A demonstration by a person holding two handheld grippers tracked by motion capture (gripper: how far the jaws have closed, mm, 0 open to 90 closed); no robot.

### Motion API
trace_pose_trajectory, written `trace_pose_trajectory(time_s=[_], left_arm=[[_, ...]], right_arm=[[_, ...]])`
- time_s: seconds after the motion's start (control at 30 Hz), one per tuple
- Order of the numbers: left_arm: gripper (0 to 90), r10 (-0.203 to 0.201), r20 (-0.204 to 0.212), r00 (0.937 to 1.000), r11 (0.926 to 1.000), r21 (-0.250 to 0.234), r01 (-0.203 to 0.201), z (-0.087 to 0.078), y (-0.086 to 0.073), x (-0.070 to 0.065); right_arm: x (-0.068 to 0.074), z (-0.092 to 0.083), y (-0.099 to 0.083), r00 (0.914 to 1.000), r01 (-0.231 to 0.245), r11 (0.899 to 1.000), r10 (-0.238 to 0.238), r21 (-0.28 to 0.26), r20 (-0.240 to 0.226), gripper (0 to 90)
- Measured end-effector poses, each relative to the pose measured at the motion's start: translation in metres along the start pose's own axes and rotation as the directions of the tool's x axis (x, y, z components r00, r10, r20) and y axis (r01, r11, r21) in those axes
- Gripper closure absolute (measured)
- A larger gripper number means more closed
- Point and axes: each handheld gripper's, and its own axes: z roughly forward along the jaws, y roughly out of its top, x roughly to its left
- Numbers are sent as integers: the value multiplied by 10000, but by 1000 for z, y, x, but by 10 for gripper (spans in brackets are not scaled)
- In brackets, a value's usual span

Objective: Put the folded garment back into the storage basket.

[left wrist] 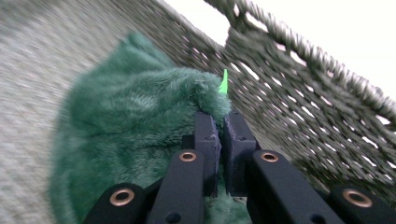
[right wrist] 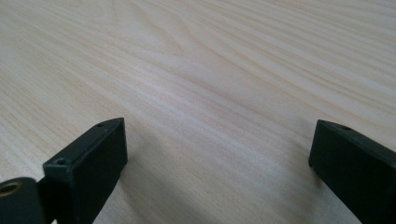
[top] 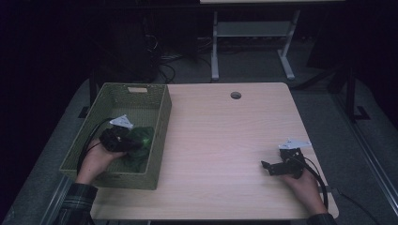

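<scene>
basket (top: 162, 110): green woven, at the table's 9 o'clock edge, a handle slot in its 12 o'clock wall
basket contents: green plush cloth (top: 141, 143) bunched against the 3 o'clock wall, toward the 6 o'clock end; left gripper (top: 123, 140) reaches in over the 6 o'clock wall
cloth: all of it inside the basket, lying on the basket floor and against the wall
left gripper: jaws nearly together, pinching a fold of cloth at its top edge; hand (top: 96, 159) holds the gripper body at the basket's 6 o'clock end
right gripper (top: 268, 165): jaws wide apart, nothing between them, low over bare table (top: 220, 131) at its 4 o'clock, pointing toward 9 o'clock; well apart from basket
high view extras: whole layout, both forearms, round hole (top: 235, 95) in the table at 12 o'clock, white desk frame and cables on the floor beyond
left gripper view extras: fuzzy pile of cloth (left wrist: 135, 121), weave of basket wall (left wrist: 299, 93), small bright green tag (left wrist: 224, 83) sticking up from the cloth at 12 o'clock of the jaws
right gripper view extras: wood grain of table (right wrist: 210, 70) between the two black jaws
writing: none readable; tag too small to tell
</scene>
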Motion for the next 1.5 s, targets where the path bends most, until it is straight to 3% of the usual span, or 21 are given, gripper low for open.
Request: trace_pose_trajectory(time_s=[0.17,0.2,0.33,0.4,0.5,0.7,0.8,0.93,1.07,1.2,1.43,1.5], left_arm=[[861,45,525,9986,9968,797,-87,17,0,-2],[860,-92,541,9985,9961,881,44,21,-1,-2],[856,26,164,9999,9898,1426,-49,30,-5,1],[857,-170,110,9998,9901,1395,153,32,-5,1],[859,-146,81,9999,9833,1815,129,36,-6,2],[859,-226,204,9995,9770,2126,178,40,-7,1],[828,-180,273,9995,9820,1884,126,37,-7,1],[718,-69,331,9994,9894,1454,21,28,-5,-2],[621,263,-2,9997,9947,991,-262,16,-1,-5],[566,229,-456,9987,9988,449,-209,2,2,-8],[541,290,-1121,9933,9986,-416,-338,-24,6,-10],[539,197,-1124,9935,9970,-719,-279,-29,6,-11]], right_arm=[[0,0,0,10000,12,10000,-12,4,-3,41],[0,0,0,10000,9,10000,-9,3,-2,41],[0,0,0,10000,10,10000,-10,2,-2,41],[0,0,0,10000,4,10000,-4,7,-3,41],[0,0,0,10000,10,10000,-10,4,-2,41],[0,0,0,10000,14,10000,-14,2,-3,41],[0,0,0,10000,12,10000,-12,3,-3,41],[0,0,0,10000,10,10000,-10,6,-4,41],[0,0,0,10000,-3,10000,3,-1,1,41],[0,0,0,10000,-4,10000,4,1,-1,41],[0,0,0,10000,0,10000,0,0,-1,41],[0,0,0,10000,-8,10000,8,5,-4,41]])
